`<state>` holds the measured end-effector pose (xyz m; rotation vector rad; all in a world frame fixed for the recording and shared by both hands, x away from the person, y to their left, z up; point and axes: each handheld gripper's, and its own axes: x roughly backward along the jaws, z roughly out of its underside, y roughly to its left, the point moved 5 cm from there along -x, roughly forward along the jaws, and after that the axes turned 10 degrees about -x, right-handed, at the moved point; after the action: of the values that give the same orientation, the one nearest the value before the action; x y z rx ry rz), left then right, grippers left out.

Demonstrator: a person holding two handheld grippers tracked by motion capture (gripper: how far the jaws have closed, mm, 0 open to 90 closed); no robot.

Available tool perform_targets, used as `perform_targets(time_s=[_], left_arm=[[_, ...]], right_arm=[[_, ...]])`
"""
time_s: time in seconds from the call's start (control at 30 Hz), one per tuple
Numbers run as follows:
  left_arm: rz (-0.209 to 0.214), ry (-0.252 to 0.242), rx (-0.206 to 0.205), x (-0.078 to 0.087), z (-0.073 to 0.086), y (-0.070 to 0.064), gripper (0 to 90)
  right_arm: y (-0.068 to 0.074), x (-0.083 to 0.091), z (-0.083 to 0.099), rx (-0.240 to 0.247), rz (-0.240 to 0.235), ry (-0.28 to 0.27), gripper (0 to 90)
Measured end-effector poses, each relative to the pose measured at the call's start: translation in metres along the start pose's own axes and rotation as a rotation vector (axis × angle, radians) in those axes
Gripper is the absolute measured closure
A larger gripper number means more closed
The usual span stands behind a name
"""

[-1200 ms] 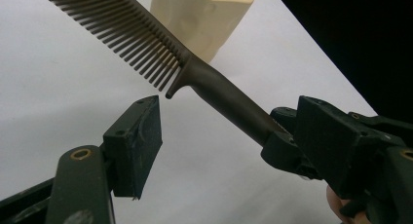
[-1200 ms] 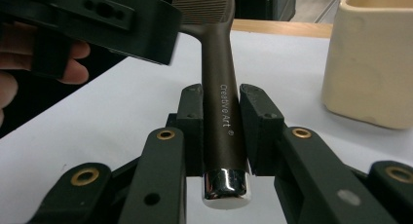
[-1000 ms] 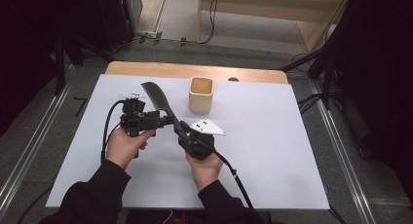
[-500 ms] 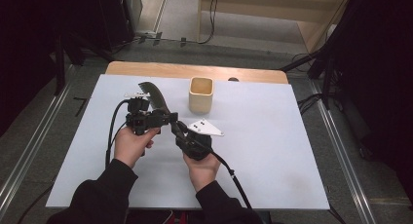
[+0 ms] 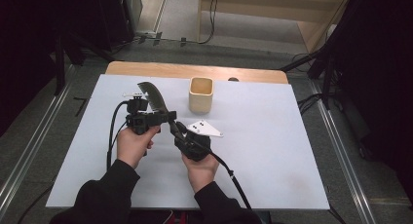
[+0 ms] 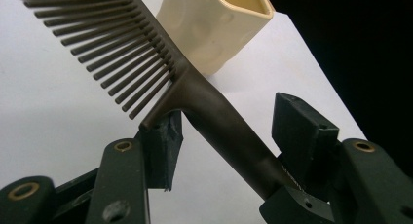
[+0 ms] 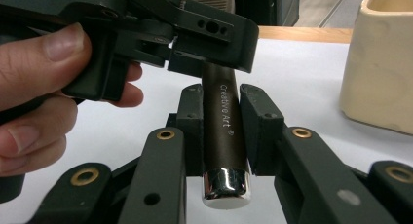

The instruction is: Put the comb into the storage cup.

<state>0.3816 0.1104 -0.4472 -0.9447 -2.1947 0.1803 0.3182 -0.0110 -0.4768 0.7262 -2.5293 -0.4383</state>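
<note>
Right hand-held gripper (image 7: pixel 221 136) clamps comb (image 6: pixel 195 92) handle; left hand-held gripper (image 6: pixel 234 141) jaws apart around it.

One comb (image 5: pixel 152 98) is counted, at 12 o'clock of the hands. One cream cup (image 5: pixel 200 94) is seen at 3 o'clock of the comb. Two grippers are counted: the left gripper (image 5: pixel 163 118) and the right gripper (image 5: pixel 176 130). One white table (image 5: pixel 272 151) is recorded.

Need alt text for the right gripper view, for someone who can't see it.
The right gripper is shut on the comb handle, which is dark, has a silver end cap and is printed "Creative Art". Above, the left gripper, held in a hand, is around the same handle. A cream cup stands at right.
</note>
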Motion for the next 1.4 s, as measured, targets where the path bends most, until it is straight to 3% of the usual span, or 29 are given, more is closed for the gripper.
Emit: perform_targets(time_s=[0.1, 0.47, 0.7, 1.07, 1.27, 1.4], left_arm=[[0.007, -0.003, 0.024, 0.0018, 0.0000, 0.0010, 49.4], [0.015, 0.013, 0.038, 0.0008, 0.0032, 0.0030, 59.6], [0.043, 0.004, 0.058, 0.0024, 0.0024, 0.0039, 65.1], [0.062, 0.007, 0.068, 0.0048, 0.0017, 0.0040, 67.9], [0.114, -0.012, 0.101, 0.0071, 0.0004, 0.0040, 71.0], [0.127, -0.028, 0.106, 0.0091, -0.0008, 0.0023, 72.4]], right_arm=[[0.0005, -0.0001, -0.0001, 0.003, -0.002, -0.006, 70.3], [-0.0007, -0.0044, 0.0056, -0.003, 0.002, 0.026, 70.3], [-0.0015, -0.0068, 0.0079, -0.006, 0.002, 0.050, 70.3], [-0.0009, -0.0077, 0.0083, 0.002, -0.002, 0.059, 70.1], [-0.0003, -0.0075, 0.0082, 0.008, 0.000, 0.060, 69.8], [0.0003, -0.0070, 0.0067, 0.015, -0.002, 0.053, 69.7]])
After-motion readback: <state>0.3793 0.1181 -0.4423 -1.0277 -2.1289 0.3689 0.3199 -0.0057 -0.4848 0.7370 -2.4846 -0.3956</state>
